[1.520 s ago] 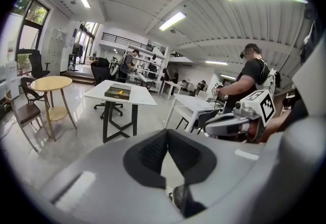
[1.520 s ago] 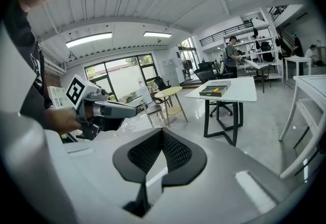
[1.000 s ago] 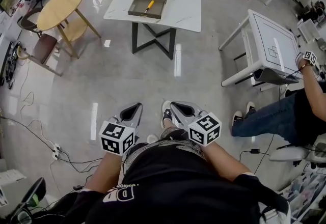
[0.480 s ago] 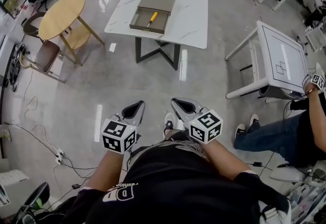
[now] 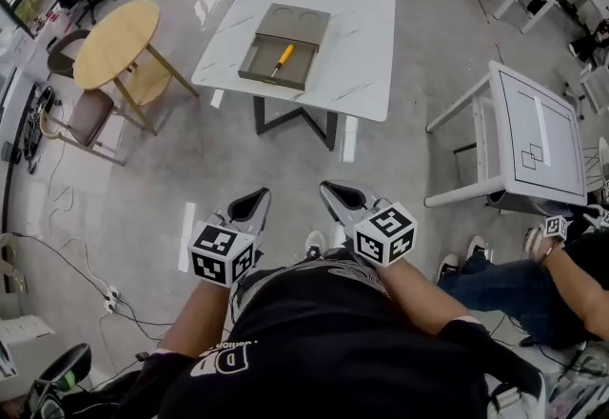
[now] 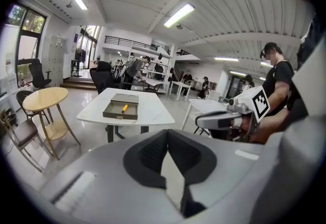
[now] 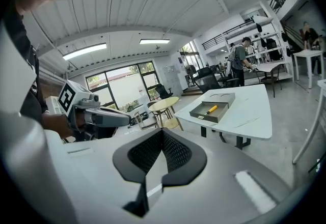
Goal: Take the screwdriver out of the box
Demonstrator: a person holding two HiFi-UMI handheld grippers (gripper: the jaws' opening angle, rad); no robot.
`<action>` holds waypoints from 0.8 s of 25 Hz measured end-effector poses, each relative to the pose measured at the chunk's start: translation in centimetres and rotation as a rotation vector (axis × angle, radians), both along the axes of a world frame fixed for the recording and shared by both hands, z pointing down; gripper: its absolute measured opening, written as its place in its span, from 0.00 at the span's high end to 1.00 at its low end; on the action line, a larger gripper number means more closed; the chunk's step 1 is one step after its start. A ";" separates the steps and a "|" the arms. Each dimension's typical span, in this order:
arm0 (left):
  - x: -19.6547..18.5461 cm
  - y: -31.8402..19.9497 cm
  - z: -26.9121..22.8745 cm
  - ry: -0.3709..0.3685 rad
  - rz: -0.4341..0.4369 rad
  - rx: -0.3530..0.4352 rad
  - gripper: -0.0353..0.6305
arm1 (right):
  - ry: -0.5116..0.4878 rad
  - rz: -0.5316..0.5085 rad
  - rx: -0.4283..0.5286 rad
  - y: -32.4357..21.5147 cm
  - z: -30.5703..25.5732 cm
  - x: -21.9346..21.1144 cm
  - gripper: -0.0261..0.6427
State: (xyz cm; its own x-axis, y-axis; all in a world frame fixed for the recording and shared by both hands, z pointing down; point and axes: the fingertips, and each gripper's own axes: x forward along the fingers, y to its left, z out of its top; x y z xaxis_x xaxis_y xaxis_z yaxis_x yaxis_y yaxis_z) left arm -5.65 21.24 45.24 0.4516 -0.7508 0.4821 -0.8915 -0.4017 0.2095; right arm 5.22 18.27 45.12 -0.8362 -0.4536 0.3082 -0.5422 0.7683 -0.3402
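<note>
left gripper [image 6: 166,135] jaws closed, empty | right gripper [image 7: 162,133] likewise | screwdriver [image 5: 282,57] lies in open box [image 5: 255,75] on white desk [image 5: 363,36], well apart | likely light, rigid, smooth-shafted (yellow handle looks thickest): grip mid-handle

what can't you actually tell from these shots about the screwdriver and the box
- screwdriver: too small in every view. Only a yellow handle reads, and the tip type cannot be told.
- box: in both gripper views its near wall hides much of the floor inside. The two round marks on its far half are too small to identify.
- table: in the head view its own top covers most of the base.
</note>
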 end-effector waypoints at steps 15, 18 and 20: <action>2.7 -6.6 0.6 -0.005 -0.052 -0.020 0.86 | -0.024 -0.047 -0.029 -6.7 1.1 2.1 0.96; 2.8 -7.2 0.9 -0.008 -0.058 -0.025 0.86 | -0.028 -0.049 -0.036 -7.1 1.6 2.4 0.96; 3.0 -7.4 1.1 -0.010 -0.058 -0.030 0.86 | -0.028 -0.049 -0.042 -7.3 1.8 2.6 0.96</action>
